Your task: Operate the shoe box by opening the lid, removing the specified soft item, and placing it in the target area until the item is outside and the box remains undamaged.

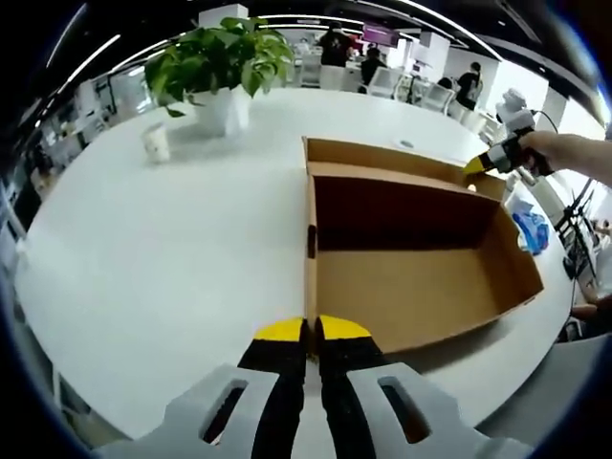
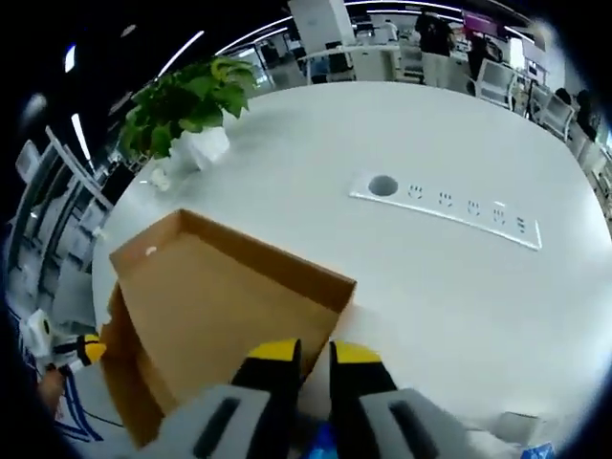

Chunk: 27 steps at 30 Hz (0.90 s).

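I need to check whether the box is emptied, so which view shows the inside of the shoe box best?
The left gripper view: the shoe box lies open toward it, floor bare. The right gripper view catches its raised lid.

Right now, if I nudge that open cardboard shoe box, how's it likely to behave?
The shoe box looks empty inside in the left gripper view, so it is probably light and would slide easily on the smooth white table. Its thin cardboard walls may flex or crease. The raised lid could flop.
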Available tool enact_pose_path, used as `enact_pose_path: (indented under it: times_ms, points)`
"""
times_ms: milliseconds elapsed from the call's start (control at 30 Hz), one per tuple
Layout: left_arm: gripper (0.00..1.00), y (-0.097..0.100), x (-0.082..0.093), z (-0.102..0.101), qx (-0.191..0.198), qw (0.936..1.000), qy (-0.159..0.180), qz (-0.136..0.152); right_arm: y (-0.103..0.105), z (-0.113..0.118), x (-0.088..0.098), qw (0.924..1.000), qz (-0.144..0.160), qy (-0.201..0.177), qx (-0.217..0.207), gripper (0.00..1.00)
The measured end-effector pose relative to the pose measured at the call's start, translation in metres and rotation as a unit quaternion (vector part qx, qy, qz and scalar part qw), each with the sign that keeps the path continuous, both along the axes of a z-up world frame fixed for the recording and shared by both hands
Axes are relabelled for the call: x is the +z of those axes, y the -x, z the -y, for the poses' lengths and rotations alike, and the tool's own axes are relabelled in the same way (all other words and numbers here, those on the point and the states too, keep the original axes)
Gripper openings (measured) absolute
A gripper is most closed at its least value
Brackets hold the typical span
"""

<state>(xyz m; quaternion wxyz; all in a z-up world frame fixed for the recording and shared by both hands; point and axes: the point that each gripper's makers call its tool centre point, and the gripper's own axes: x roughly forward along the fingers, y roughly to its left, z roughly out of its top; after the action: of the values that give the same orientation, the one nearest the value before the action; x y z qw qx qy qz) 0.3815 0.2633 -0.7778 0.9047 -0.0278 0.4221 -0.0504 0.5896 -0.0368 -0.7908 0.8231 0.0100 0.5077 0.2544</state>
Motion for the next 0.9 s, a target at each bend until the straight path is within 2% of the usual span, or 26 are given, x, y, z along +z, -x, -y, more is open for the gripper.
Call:
enact_pose_path:
  times_ms: [200,433,600,900]
  points:
    - [0.01,0.000,0.000,0.000,0.002,1.0000,0.007,0.002,-0.001,0.001,0.001,0.9997,0.000,-0.014,-0.019,0.05]
    - [0.01,0.001,0.001,0.002,0.002,0.9999,0.009,0.005,0.004,0.003,0.017,0.9997,0.022,-0.009,0.003,0.01]
    - [0.01,0.001,0.000,0.001,0.003,0.9999,0.012,0.004,-0.001,0.004,0.024,0.9994,0.033,-0.012,0.002,0.00]
    - [0.01,0.001,0.000,0.001,0.003,0.9999,0.015,0.006,0.002,0.004,0.032,0.9990,0.044,-0.008,0.006,0.00]
